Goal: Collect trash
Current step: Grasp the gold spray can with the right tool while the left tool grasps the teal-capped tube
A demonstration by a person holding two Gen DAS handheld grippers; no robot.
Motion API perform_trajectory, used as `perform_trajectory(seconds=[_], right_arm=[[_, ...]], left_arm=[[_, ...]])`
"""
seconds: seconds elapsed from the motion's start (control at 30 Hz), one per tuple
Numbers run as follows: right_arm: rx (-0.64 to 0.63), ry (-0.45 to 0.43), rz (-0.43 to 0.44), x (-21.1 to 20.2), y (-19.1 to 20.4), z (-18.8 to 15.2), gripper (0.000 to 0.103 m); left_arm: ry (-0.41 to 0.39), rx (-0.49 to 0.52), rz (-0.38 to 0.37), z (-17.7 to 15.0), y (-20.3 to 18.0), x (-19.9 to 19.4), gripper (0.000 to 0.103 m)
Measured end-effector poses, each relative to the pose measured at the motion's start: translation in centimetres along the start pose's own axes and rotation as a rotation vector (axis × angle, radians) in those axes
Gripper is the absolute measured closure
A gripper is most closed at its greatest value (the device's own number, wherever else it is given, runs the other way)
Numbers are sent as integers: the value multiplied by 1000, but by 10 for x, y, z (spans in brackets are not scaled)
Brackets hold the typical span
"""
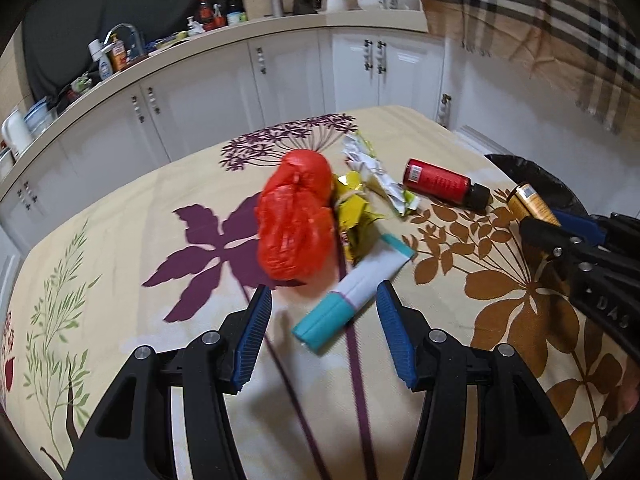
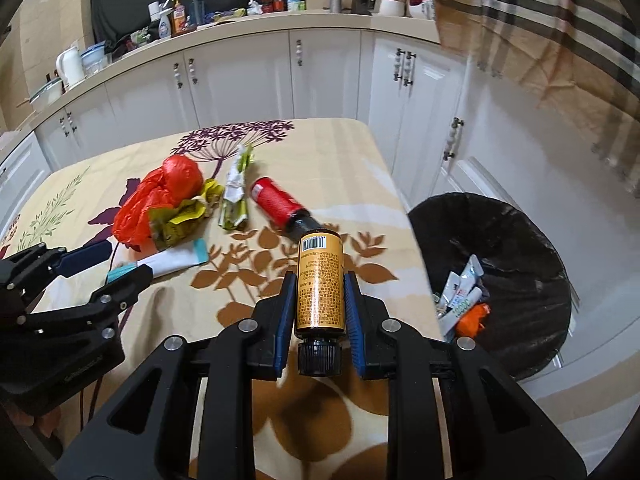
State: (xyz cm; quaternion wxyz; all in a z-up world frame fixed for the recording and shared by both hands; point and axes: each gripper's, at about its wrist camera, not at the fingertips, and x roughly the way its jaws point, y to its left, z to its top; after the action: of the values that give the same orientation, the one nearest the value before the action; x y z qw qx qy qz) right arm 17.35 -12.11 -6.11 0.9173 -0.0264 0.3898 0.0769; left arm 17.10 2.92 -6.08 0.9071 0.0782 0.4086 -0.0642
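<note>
An orange bottle (image 2: 320, 280) is pinched by the right claw (image 2: 319, 294); the left claw (image 1: 324, 300) is spread near a white tube (image 1: 352, 292).

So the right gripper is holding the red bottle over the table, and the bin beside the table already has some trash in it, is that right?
Not quite. The right gripper is shut on the orange bottle, not the red one; the red bottle lies on the table, as the right wrist view shows. The bin beside the table does already hold some trash.

An amber bottle (image 2: 320, 280) (black cap nearest) hangs clamped over the table. The trash bin (image 2: 520, 240) sits at three o'clock; red bag (image 2: 160, 196), wrappers (image 2: 236, 192), red bottle (image 2: 276, 200) lie at eleven.
</note>
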Motion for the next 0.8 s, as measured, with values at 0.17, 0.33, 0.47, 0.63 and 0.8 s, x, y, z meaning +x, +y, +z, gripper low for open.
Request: perform_trajectory(seconds=[0.17, 0.33, 0.47, 0.63, 0.8], right_arm=[[16, -4, 7, -2, -9, -2, 80], [27, -9, 14, -3, -15, -4, 80], [31, -9, 16, -4, -16, -5, 80], [30, -8, 17, -4, -16, -5, 80], [31, -13, 18, -7, -16, -7, 80]], left_arm=[[34, 26, -11, 0, -4, 9, 48], [42, 20, -60, 0, -5, 9, 62], [35, 57, -72, -3, -16, 5, 85], [29, 53, -82, -8, -18, -1, 90], [11, 26, -80, -14, -16, -10, 93]])
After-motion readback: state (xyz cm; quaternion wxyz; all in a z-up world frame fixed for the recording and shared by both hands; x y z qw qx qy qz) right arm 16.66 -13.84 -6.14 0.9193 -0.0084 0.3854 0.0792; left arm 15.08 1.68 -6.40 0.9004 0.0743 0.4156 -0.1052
